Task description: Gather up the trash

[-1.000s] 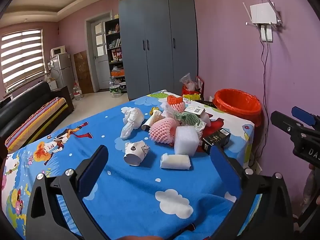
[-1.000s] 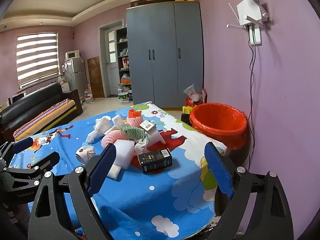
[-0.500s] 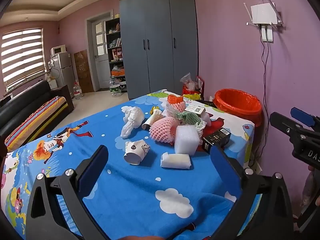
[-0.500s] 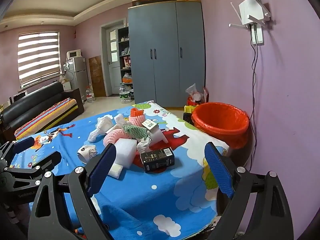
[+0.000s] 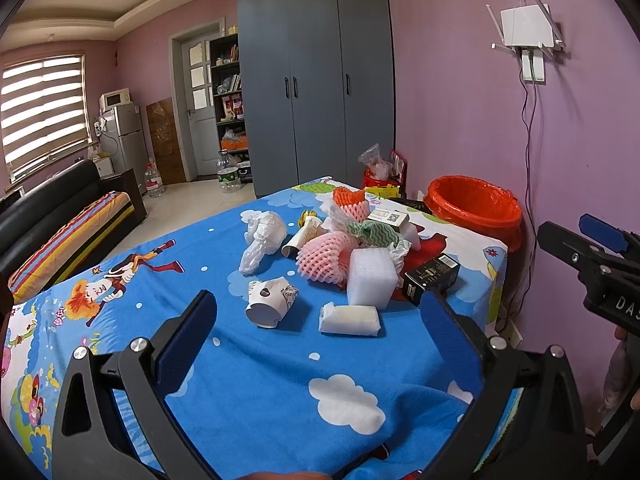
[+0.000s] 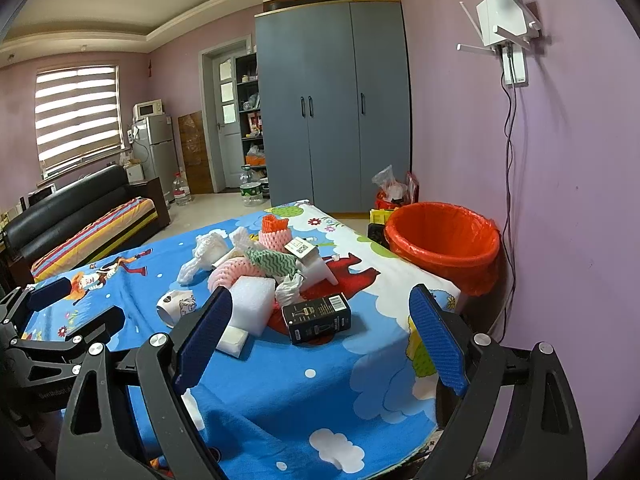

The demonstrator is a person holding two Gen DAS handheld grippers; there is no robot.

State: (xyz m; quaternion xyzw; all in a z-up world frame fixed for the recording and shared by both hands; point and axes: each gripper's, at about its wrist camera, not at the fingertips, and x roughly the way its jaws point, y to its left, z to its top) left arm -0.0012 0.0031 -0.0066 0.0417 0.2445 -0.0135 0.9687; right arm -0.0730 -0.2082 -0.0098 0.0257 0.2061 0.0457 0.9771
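Both the left hand-held gripper (image 5: pixel 316 324) and the right hand-held gripper (image 6: pixel 320 332) hang spread and empty over the table's (image 5: pixel 260 392) bare near edge. The trash pile (image 5: pixel 348 252) crowds its far right corner, the black box (image 6: pixel 317 318) nearest; the red-lined bin (image 6: pixel 442 240) stands just beyond the right edge.

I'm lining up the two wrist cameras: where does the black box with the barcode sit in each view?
Left wrist view: the black box lies right of centre, at the right edge of the trash pile, beside the white foam block.
Right wrist view: the black box lies near centre, in front of the pile, barcode facing up.
Shared landmark: the red-lined bin, beyond the box at the table's far right.
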